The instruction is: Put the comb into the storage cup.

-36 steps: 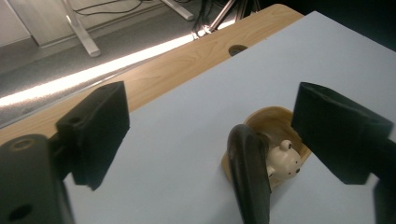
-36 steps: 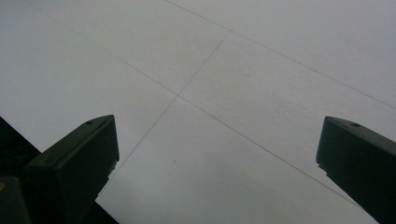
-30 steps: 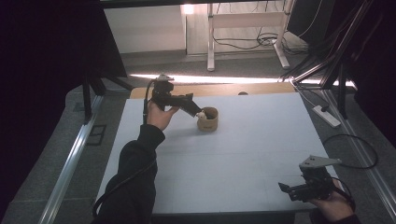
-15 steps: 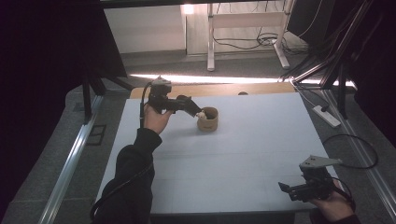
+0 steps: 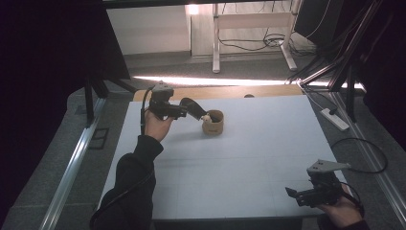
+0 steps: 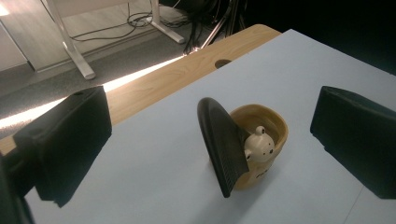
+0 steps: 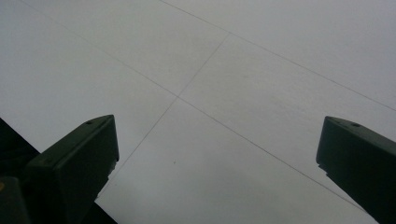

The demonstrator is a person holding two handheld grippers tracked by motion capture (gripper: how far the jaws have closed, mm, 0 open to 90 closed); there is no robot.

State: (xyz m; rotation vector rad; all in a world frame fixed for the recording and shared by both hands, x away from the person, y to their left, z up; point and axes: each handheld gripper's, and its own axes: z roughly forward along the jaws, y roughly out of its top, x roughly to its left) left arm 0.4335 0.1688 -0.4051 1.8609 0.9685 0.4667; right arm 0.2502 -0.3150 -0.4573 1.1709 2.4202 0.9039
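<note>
A tan cup (image 5: 213, 123) (image 6: 268, 122) with a small white bear figure (image 6: 258, 144) in it stands at the back of the white table (image 5: 249, 158). A flat black ribbed piece (image 6: 222, 144) (image 5: 194, 108) leans upright against the cup's side, next to the bear. My left gripper (image 5: 178, 111) (image 6: 212, 121) hovers just left of the cup, open; its jaws stand wide on either side of the black piece without touching it. My right gripper (image 5: 291, 193) (image 7: 217, 154) is held low at the table's near right corner, open over bare white surface.
A wooden strip (image 5: 230, 91) with a round hole runs along the table's far edge. Beyond it are a desk frame (image 5: 215, 43) and cables on the floor. A power strip (image 5: 335, 120) lies off the right side.
My left gripper has drawn back a little to the left, away from the cup. The cup, the black piece and the right gripper stay where they were.
</note>
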